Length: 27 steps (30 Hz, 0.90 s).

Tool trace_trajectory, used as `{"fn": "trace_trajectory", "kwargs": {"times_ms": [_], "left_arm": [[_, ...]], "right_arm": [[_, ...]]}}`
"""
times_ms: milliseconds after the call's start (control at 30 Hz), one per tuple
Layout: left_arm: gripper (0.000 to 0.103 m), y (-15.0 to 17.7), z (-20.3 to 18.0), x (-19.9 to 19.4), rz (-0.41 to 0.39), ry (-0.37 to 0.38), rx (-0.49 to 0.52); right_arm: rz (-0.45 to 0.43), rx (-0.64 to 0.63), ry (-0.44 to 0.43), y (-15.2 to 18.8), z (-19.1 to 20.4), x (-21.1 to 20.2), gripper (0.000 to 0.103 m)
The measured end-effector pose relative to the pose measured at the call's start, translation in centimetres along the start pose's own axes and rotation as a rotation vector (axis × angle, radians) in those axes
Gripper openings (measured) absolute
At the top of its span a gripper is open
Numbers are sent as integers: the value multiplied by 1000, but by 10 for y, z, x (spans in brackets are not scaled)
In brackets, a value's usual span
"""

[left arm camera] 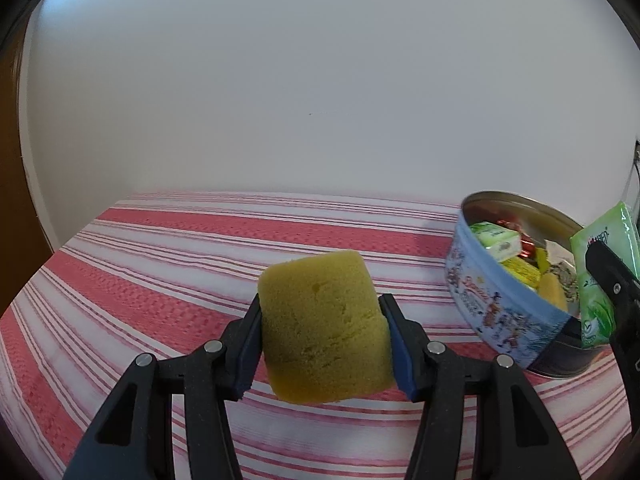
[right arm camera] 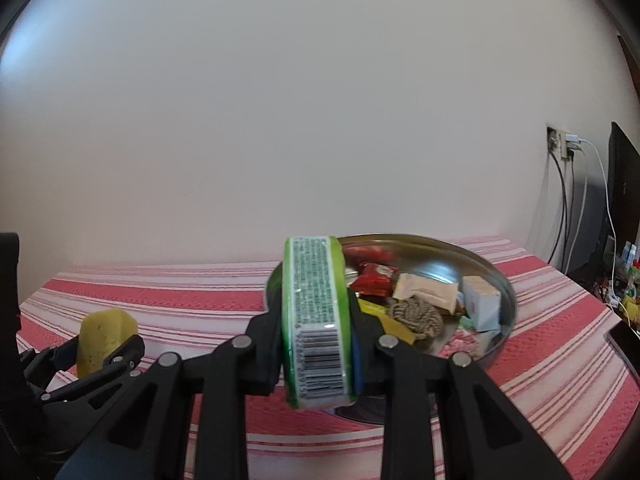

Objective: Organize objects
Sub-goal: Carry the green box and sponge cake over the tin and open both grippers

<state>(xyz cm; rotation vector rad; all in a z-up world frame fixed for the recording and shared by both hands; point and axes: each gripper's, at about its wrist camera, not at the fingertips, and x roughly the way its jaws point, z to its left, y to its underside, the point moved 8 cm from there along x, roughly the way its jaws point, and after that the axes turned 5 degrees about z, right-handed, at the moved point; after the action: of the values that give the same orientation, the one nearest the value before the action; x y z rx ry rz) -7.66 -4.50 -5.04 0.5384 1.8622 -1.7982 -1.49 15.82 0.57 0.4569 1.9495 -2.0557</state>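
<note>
My left gripper (left arm camera: 320,312) is shut on a yellow sponge (left arm camera: 324,328) and holds it above the striped tablecloth (left arm camera: 160,264). My right gripper (right arm camera: 316,308) is shut on a green tissue pack (right arm camera: 316,320), held on edge just in front of the round tin (right arm camera: 496,280). The tin (left arm camera: 500,312) has a blue printed wall and holds several small packets, a red wrapper (right arm camera: 372,278) and a coil of twine (right arm camera: 416,316). In the left wrist view the tissue pack (left arm camera: 600,276) and a right finger (left arm camera: 612,284) show at the right, over the tin's near side. The sponge (right arm camera: 104,336) shows at the left of the right wrist view.
A white wall (left arm camera: 320,80) stands behind the table. A wall socket with cables (right arm camera: 564,144) and a dark screen (right arm camera: 622,184) are at the far right, with small items (right arm camera: 624,272) beyond the table's right edge. A brown door edge (left arm camera: 12,160) is at the left.
</note>
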Motion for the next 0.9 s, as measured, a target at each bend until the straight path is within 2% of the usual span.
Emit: {"fn": "trace_trajectory", "kwargs": {"times_ms": [267, 567, 900], "left_arm": [[57, -3, -20, -8, -13, 32, 16], [57, -9, -44, -18, -34, 53, 27], [57, -35, -92, -26, -82, 97, 65]], "right_arm": [[-25, 38, 13, -5, -25, -11, 26], [-85, 108, -23, -15, -60, -25, 26], [-108, 138, 32, -28, -103, -24, 26]]}}
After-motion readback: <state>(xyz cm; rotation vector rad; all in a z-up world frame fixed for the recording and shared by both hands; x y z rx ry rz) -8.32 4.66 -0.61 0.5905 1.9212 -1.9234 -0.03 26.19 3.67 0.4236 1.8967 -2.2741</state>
